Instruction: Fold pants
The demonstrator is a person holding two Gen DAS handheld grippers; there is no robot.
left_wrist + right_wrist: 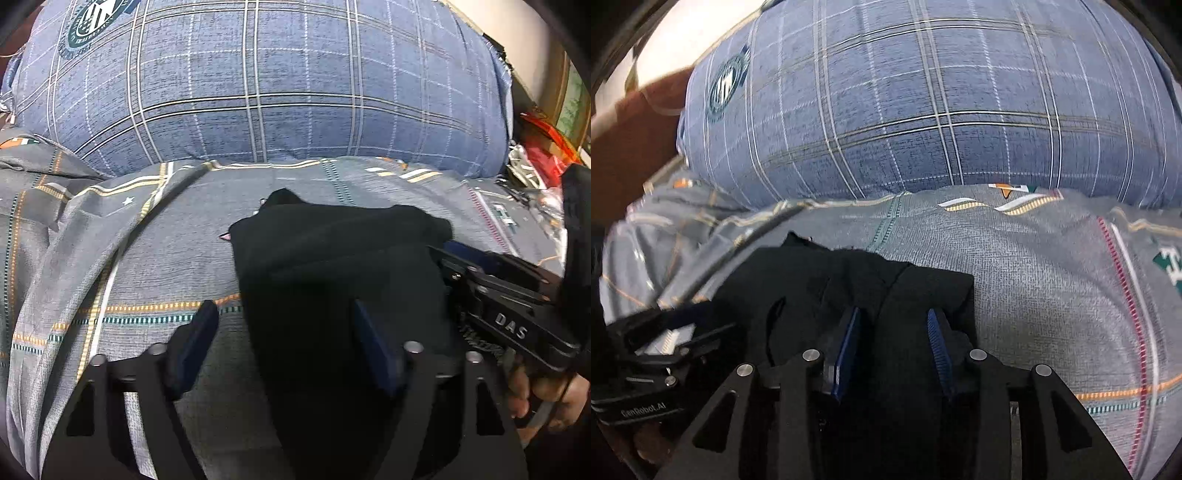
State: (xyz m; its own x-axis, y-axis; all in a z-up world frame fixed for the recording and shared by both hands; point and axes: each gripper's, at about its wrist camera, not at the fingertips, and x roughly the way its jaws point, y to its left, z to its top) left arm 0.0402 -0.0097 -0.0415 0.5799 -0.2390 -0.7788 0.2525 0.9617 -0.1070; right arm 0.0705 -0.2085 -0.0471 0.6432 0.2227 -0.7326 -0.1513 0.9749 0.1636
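The black pants [332,258] lie folded in a compact bundle on the grey patterned bedsheet [166,266]. My left gripper [284,314] is open, its jaws straddling the bundle's near left edge, right finger over the cloth. My right gripper [480,273] enters from the right at the bundle's right side. In the right wrist view the pants [849,280] lie under my right gripper [894,325], which is open with cloth between and around its blue pads [938,347]. My left gripper [665,339] shows at the left edge.
A large blue plaid pillow [277,81] stands behind the pants, also in the right wrist view [905,103]. Rumpled grey bedding [44,206] lies at left. Red and mixed clutter [543,155] sits at the far right beside the bed.
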